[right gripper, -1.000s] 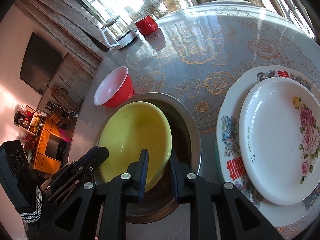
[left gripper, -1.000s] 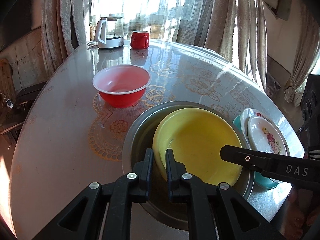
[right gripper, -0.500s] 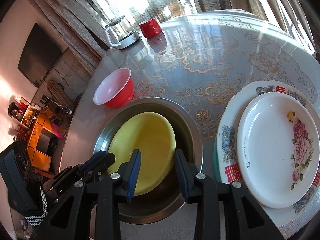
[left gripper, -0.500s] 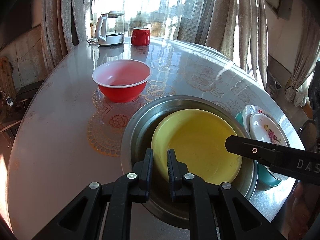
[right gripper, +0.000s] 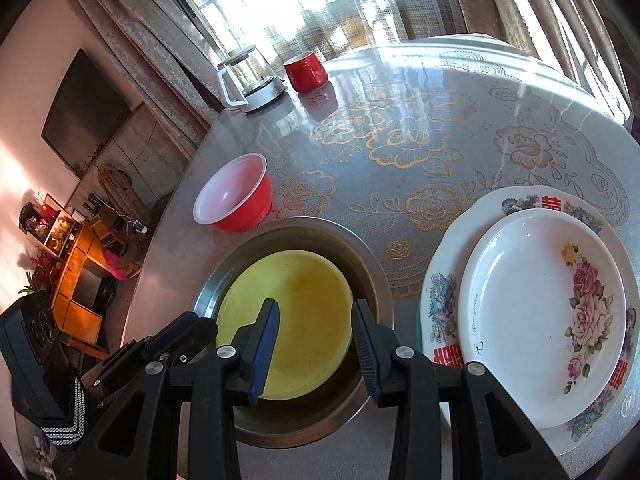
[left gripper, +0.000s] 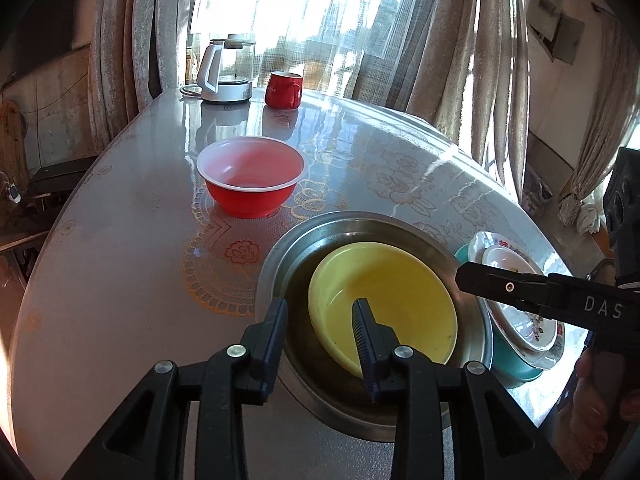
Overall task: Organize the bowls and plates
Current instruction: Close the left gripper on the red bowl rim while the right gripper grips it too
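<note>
On the far left of the tabletop (left gripper: pixel 100 280) the red bowl (left gripper: pixel 251 178) stands alone, well apart from any stack; I judge it is what is left to sort. Beside it, nearer me, the yellow bowl (left gripper: pixel 384 300) lies nested inside the steel basin (left gripper: pixel 276 264), so that pairing looks done. My left hand-held gripper (left gripper: pixel 320 320) hangs over the basin's near rim; its jaws are opening, astride the yellow bowl's near edge but pressing nothing. My right hand-held gripper (right gripper: pixel 314 340) hangs over the same bowl from the other side, jaws apart and holding nothing. Further right, the small rose plate (right gripper: pixel 540 320) sits on the larger printed plate (right gripper: pixel 440 300), and these rest on a teal dish (left gripper: pixel 508 360) underneath; that pile looks finished. Far back, a kettle (left gripper: pixel 226 70) and red mug (left gripper: pixel 283 90) stand by the window.
</note>
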Tool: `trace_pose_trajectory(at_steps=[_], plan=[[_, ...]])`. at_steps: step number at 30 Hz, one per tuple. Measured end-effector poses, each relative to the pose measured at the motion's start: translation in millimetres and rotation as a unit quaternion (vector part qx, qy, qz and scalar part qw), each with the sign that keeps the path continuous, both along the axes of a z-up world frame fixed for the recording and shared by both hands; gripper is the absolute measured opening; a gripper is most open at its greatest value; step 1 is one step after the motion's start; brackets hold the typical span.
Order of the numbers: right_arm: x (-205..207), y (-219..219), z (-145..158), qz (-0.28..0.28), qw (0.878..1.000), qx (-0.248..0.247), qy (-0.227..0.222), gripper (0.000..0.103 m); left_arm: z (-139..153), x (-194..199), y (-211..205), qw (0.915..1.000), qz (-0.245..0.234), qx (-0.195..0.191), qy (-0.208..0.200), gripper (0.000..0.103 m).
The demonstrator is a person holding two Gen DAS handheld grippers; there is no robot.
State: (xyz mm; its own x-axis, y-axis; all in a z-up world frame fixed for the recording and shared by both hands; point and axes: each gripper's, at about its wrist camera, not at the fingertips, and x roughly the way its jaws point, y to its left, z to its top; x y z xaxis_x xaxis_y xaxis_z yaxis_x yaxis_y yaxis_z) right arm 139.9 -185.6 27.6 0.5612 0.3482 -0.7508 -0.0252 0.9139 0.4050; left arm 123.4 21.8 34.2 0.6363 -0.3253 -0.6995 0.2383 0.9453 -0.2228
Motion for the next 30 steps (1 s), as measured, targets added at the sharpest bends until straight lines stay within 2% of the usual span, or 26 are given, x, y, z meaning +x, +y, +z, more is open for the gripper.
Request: trace_pose_trajectory(at_steps=[4, 7, 9, 13, 15, 18, 22, 24, 30], plan=[[-3, 0, 2, 0.000, 1.000, 0.019, -0.017, 0.038, 5, -3, 8, 0.9999, 0.014, -0.006, -0.006, 0.055], [-2, 1, 5, -0.001, 0.999, 0.024, -0.024, 0.038, 10, -2, 17, 0.9994, 0.022, -0.026, -0.011, 0.061], [0, 3, 5, -0.001, 0.999, 0.024, -0.026, 0.038, 13, 0, 23, 0.9989, 0.031, -0.032, -0.017, 0.072], [8, 7, 6, 0.002, 0.999, 0.021, -0.033, 0.038, 21, 15, 34, 0.9969, 0.069, -0.019, -0.033, 0.083], [14, 9, 8, 0.001, 0.999, 0.020, -0.041, 0.038, 23, 25, 41, 0.9938, 0.101, -0.011, -0.045, 0.093], [23, 13, 11, -0.003, 0.999, 0.012, -0.052, 0.038, 23, 50, 51, 0.9891, 0.141, 0.000, -0.043, 0.095], [43, 19, 12, -0.005, 0.999, 0.010, -0.052, 0.038, 16, 87, 64, 0.9872, 0.155, 0.010, -0.035, 0.095], [53, 22, 13, -0.008, 0.999, 0.002, -0.050, 0.038, 13, 101, 68, 0.9865, 0.157, 0.014, -0.045, 0.095], [87, 35, 15, -0.006, 1.000, -0.011, -0.027, 0.038, -2, 131, 69, 0.9937, 0.099, -0.028, -0.044, 0.094]])
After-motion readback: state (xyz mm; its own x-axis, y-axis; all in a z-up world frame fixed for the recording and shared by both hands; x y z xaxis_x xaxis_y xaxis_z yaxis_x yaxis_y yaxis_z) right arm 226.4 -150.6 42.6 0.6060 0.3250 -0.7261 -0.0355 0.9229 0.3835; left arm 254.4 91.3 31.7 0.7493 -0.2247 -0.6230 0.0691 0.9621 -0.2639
